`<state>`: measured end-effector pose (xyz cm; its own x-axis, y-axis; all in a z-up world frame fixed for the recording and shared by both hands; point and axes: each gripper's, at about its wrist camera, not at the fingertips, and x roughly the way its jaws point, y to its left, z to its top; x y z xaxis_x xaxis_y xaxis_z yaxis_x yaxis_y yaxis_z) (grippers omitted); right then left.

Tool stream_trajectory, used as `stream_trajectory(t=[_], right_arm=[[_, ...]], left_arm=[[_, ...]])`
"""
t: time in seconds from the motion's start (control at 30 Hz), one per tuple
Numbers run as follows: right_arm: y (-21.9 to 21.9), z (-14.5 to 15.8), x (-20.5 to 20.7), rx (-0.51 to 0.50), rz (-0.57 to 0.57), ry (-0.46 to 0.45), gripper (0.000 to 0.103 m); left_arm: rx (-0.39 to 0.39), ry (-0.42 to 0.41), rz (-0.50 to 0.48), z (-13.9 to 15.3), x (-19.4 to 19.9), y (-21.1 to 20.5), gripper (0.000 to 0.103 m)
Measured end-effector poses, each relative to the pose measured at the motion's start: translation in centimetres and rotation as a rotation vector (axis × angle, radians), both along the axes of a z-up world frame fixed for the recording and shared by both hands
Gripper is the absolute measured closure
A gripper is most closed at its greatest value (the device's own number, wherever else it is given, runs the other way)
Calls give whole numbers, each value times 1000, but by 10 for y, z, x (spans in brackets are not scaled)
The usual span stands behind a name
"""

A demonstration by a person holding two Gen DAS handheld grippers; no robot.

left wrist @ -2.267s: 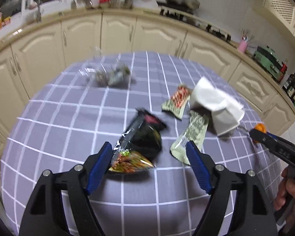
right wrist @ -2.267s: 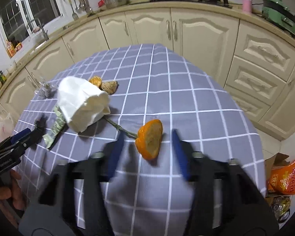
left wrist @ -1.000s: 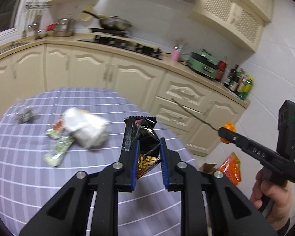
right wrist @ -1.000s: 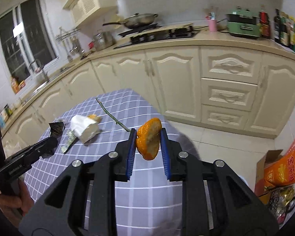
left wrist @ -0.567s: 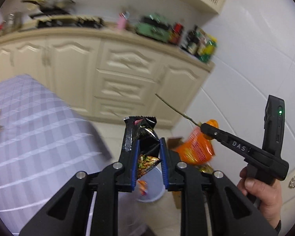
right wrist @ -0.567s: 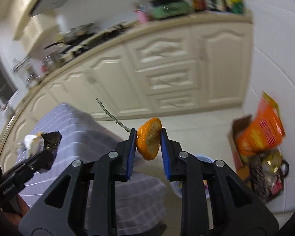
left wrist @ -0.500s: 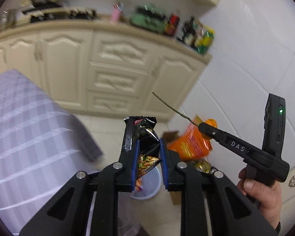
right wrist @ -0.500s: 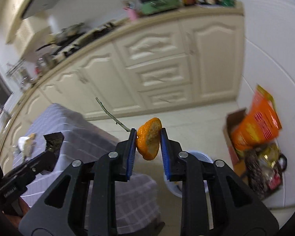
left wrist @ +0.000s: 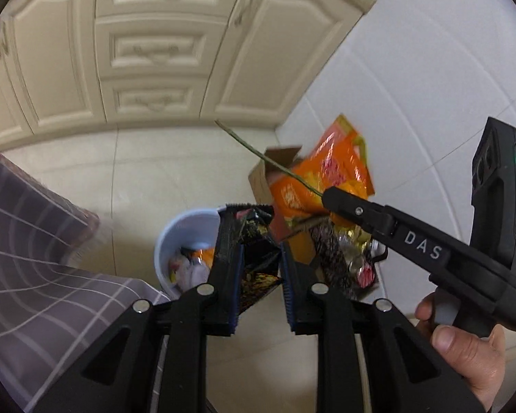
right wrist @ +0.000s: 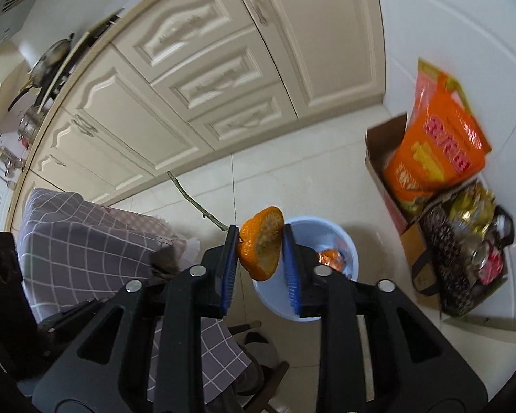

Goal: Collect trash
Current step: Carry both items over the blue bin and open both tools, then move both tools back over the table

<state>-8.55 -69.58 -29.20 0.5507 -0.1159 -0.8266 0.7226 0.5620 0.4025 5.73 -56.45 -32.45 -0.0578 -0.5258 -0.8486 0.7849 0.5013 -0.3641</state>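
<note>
My left gripper (left wrist: 259, 268) points down at the floor with a black snack wrapper (left wrist: 254, 237) between its blue pads. Its jaws are opening, and the wrapper still stands upright between them. Below and to the left is a light blue bin (left wrist: 185, 222) with some trash inside. My right gripper (right wrist: 260, 251) has an orange peel (right wrist: 261, 244) with a long green stem (right wrist: 192, 203) between its pads. Its jaws are opening too, and the peel hangs over the bin (right wrist: 347, 241). In the left wrist view the right gripper (left wrist: 328, 199) reaches in from the right, held by a hand (left wrist: 464, 344).
To the right of the bin stands a cardboard box (right wrist: 378, 158) with an orange snack bag (right wrist: 437, 148), and beside it a dark bag of cans (right wrist: 464, 251). Cream cabinets (left wrist: 148, 51) line the back. The table's purple checked cloth (right wrist: 79, 241) hangs at left. A white tiled wall is at right.
Both grippers swung from the table down toward the floor, so the blue bin now lies close below them. The wrapper and the peel sit between slightly wider jaws.
</note>
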Motion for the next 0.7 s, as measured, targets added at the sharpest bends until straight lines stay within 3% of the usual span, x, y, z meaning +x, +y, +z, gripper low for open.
stream_trajectory(t=[0.03, 0.07, 0.1, 0.13, 0.23, 0.3, 0.7], right_arm=[[-2, -4, -1, 14, -8, -3, 65], [-4, -7, -3, 20, -22, -4, 32], [-5, -9, -6, 13, -40, -6, 20], [-6, -10, -9, 11, -49, -10, 20], [-9, -11, -14, 22, -68, -16, 17], [-9, -7, -17, 11, -79, -18, 7], [12, 36, -13, -66, -73, -51, 6]], left_arm=[[18, 3, 6, -4, 2, -3, 67], [24, 8, 30, -6, 6, -2, 41], [22, 2, 54, -4, 10, -1, 24], [17, -17, 83, -1, 13, 2, 21], [21, -68, 123, 7, 20, 9, 15], [20, -87, 136, 14, 21, 13, 13], [-42, -224, 133, 74, 3, 42, 10]])
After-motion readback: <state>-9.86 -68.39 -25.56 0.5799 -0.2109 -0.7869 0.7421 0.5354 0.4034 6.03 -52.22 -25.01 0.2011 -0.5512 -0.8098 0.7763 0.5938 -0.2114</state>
